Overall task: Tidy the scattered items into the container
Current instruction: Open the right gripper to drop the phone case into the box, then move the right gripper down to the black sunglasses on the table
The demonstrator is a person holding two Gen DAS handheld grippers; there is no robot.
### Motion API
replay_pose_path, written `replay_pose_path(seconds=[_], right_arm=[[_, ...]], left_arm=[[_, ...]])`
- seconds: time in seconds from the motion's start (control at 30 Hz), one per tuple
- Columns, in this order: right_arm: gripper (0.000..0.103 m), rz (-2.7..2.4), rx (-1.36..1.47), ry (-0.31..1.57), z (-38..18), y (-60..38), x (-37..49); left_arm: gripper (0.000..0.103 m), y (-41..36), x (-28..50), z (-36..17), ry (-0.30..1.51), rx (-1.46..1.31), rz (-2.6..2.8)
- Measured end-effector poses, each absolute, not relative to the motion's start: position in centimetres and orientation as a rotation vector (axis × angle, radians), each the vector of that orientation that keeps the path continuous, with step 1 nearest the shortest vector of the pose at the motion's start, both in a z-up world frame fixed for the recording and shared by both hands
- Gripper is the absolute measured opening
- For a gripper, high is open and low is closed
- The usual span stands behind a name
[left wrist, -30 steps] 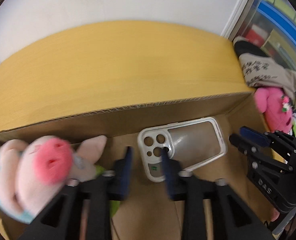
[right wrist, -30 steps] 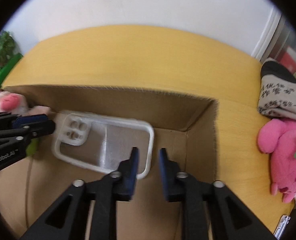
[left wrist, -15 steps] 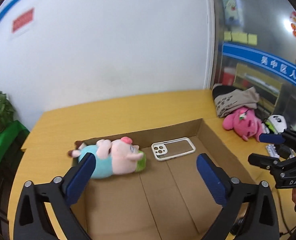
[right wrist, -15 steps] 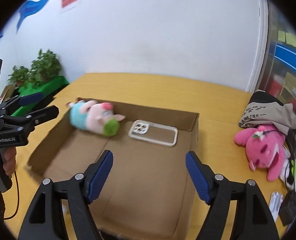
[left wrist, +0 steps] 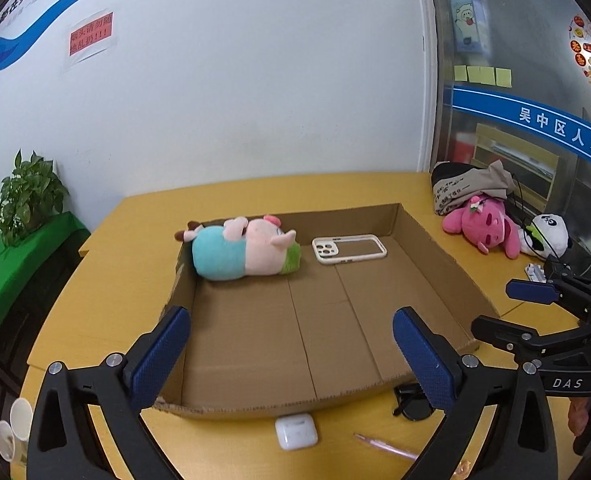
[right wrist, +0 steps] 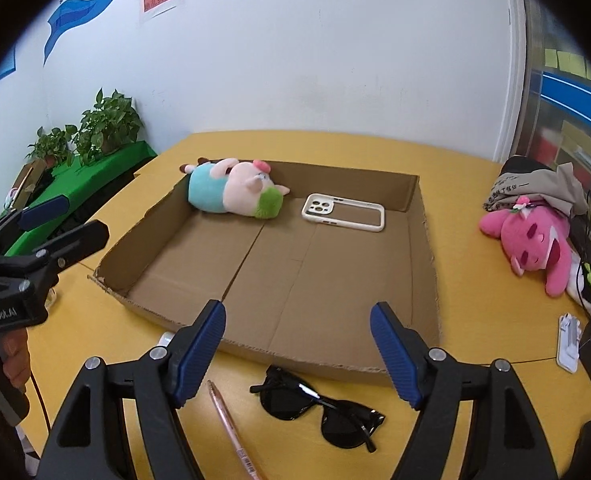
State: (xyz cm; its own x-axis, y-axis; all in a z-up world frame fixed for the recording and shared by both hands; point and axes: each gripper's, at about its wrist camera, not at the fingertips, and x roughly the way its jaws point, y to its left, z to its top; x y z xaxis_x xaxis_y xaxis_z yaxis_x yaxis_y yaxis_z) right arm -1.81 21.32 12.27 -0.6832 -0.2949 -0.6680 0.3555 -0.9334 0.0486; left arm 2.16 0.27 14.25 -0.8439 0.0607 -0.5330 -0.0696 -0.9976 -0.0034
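A shallow cardboard box (left wrist: pixel 435 248) (right wrist: pixel 423 220) lies on the yellow table. At its far end rest a plush pig (left wrist: pixel 239 252) (right wrist: pixel 235 192) in a blue shirt and a white phone case (left wrist: pixel 325 250) (right wrist: pixel 319 208). In front of the box lie black sunglasses (right wrist: pixel 319 404) (left wrist: pixel 413 404), a pink pen (right wrist: pixel 231 428) (left wrist: pixel 383 446) and a white earbud case (left wrist: pixel 296 432). My left gripper (left wrist: pixel 291 332) hovers open and empty over the box's near edge. Beside it, my right gripper (right wrist: pixel 297 320) is open and empty above the sunglasses.
A pink plush (right wrist: pixel 535 240) (left wrist: pixel 481 226), a panda plush (left wrist: pixel 549 234) and a printed cloth bag (right wrist: pixel 535 188) sit at the table's right side with cables and small white items. Paper cups (left wrist: pixel 15 428) stand near left. Potted plants (right wrist: pixel 107 124) line a green shelf.
Both grippers have drawn back and up from deep inside the box, and their jaws have spread wide. The pig and phone case stay lying in the box.
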Motion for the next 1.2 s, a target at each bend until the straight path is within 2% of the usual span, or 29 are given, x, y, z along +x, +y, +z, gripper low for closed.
replay_pose_path(seconds=[0.93, 1.2], right_arm=[[0.075, -2.584, 1.042, 0.108, 10.0, 21.6, -1.6], [0.075, -2.502, 1.065, 0.1, 8.1, 24.4, -1.4]], left_arm=[[0.102, 0.3, 2.3, 10.9, -0.084, -0.976, 2.899], [0.103, -0.2, 2.8, 8.8, -0.159, -1.058, 2.807]])
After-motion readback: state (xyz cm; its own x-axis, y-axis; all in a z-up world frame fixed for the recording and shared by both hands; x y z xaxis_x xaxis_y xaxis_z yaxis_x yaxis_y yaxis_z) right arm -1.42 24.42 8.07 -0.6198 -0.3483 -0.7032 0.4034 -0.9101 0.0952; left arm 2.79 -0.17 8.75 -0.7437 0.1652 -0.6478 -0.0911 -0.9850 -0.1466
